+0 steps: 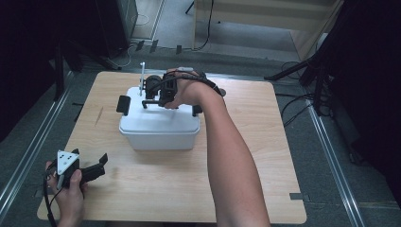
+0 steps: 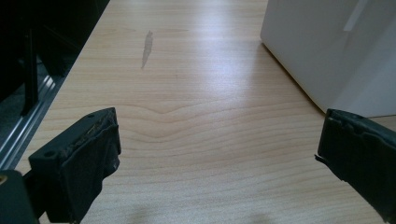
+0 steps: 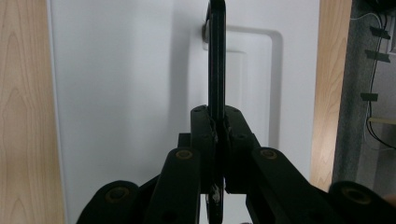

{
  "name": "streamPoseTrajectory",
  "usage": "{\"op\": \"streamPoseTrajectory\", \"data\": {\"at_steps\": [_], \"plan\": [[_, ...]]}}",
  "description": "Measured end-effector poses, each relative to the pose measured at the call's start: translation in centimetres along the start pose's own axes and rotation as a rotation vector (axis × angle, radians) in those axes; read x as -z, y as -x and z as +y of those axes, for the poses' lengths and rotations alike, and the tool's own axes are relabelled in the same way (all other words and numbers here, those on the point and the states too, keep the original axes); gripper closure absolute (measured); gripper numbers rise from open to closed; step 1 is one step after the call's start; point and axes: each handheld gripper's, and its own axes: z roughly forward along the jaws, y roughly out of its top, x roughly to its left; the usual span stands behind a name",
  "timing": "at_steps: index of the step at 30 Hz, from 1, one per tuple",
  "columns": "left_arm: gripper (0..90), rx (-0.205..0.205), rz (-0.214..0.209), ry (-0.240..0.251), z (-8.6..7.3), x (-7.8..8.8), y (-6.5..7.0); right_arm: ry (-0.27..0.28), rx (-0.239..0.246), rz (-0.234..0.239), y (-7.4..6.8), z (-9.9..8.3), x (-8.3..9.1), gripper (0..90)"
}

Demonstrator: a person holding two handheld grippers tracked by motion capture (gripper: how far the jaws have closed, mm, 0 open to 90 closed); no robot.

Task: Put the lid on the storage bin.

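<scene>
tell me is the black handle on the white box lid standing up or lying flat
Standing up: the right gripper is shut on the black handle, which rises edge-on above the white lid.

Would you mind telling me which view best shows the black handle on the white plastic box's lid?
The right gripper view: the black handle stands clamped in the right gripper. The high view's hand hides it; the left gripper view gives a box wall.

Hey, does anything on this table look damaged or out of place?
One thing: a grey scuff mars the wooden table left of the white box. The box sits square, with the right gripper shut on its black handle. Nothing is spilled.
</scene>
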Motion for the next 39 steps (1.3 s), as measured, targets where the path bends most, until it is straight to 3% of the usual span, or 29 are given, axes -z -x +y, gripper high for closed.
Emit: {"op": "streamPoseTrajectory", "data": {"at_steps": [6, 9, 11, 13, 16, 20, 32, 39], "plan": [[0.0, -0.009, 0.0, -0.006, 0.0, 0.0, 0.0, -0.002, 0.004, 0.006, -0.2, 0.0, -0.1, 82.2], [0.0, -0.006, -0.002, -0.005, 0.0, 0.0, 0.0, 0.013, -0.021, 0.044, -0.3, 0.0, 0.1, 57.2], [0.0, -0.004, -0.001, -0.005, 0.0, 0.0, 0.0, 0.005, -0.023, 0.025, -0.5, -0.1, 0.4, 42.0], [0.0, -0.004, 0.0, -0.005, 0.0, 0.0, 0.0, 0.006, -0.061, 0.017, -0.6, -0.3, 0.8, 25.2], [0.0, -0.003, -0.001, -0.006, 0.0, 0.0, 0.0, 0.006, -0.09, 0.02, -0.7, -0.7, 1.2, 10.6], [0.0, -0.003, -0.001, -0.009, 0.0, 0.0, 0.0, 0.01, -0.116, 0.013, -0.9, -1.7, 1.8, 2.1], [0.0, -0.011, -0.001, -0.008, 0.0, 0.0, 0.0, 0.064, -0.188, 0.022, -1.5, -5.8, 3.1, 0.0], [0.0, -0.013, 0.0, -0.008, 0.0, 0.0, 0.1, 0.061, -0.246, 0.016, -2.1, -9.1, 3.5, 0.0]]}}
